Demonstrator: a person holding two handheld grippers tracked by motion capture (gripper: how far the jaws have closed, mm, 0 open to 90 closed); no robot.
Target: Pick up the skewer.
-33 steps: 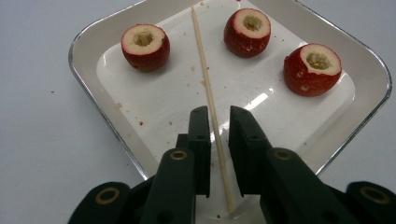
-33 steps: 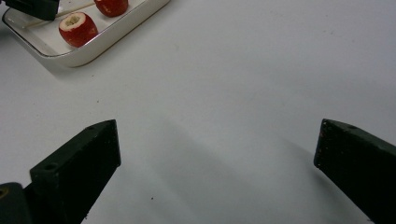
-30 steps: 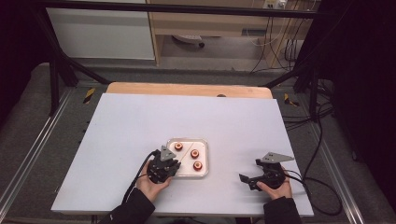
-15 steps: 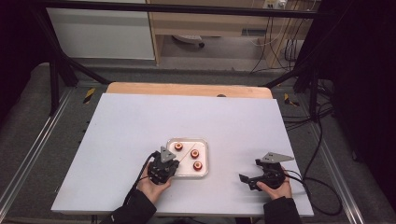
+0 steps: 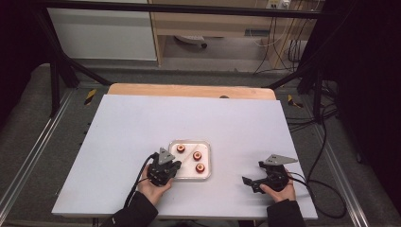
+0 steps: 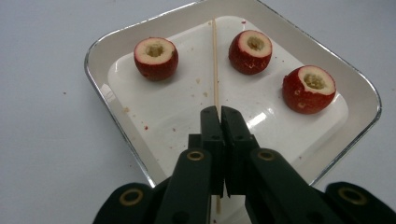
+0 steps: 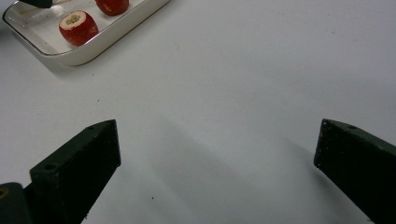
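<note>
A white rectangular tray lies near the table's front middle and holds three red cored fruits. In the left gripper view the fruits sit at the far side of the tray. A thin wooden skewer lies along the tray floor. My left gripper is shut on the skewer's near part, at the tray's near left corner. My right gripper rests to the right of the tray, open, with only bare table between its jaws.
The white tabletop stretches wide behind and to both sides of the tray. A wooden strip runs along its far edge. The tray's corner with two fruits shows in the right gripper view. Cables trail off the right side.
My left gripper has shifted slightly left at the tray's near corner. The right gripper has stayed still.
</note>
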